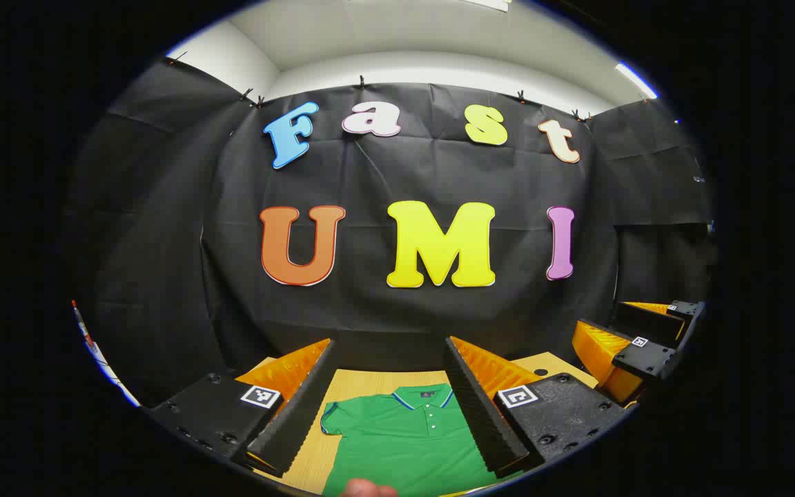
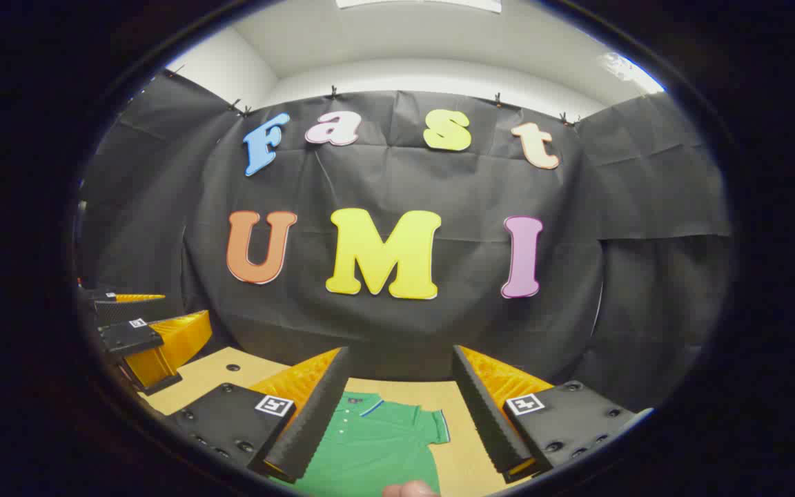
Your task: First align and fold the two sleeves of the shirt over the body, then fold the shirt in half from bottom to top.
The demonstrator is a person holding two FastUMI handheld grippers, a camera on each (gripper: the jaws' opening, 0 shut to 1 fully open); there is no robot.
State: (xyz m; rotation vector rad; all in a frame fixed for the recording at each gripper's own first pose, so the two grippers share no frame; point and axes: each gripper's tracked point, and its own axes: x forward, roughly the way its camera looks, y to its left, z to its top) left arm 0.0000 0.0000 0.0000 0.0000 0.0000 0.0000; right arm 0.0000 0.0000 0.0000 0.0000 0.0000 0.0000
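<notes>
Both grippers hung above the table with fingers spread wide, gripping nothing. Between my left gripper (image 1: 389,407) fingers I saw the green shirt (image 1: 404,435) lying flat on the wooden table (image 1: 363,381), collar toward the black cloth wall (image 1: 397,310), one short sleeve (image 1: 332,417) spread out. My right gripper (image 2: 397,414) framed the shirt's other sleeve (image 2: 432,424), with bare tabletop beyond its hem. A rounded, pale thing, probably my fingertip (image 1: 368,489), showed at the bottom edge. Off to the side, the other gripper (image 1: 635,348) hovered well apart from my left. Open table ran between the collar and the wall.
</notes>
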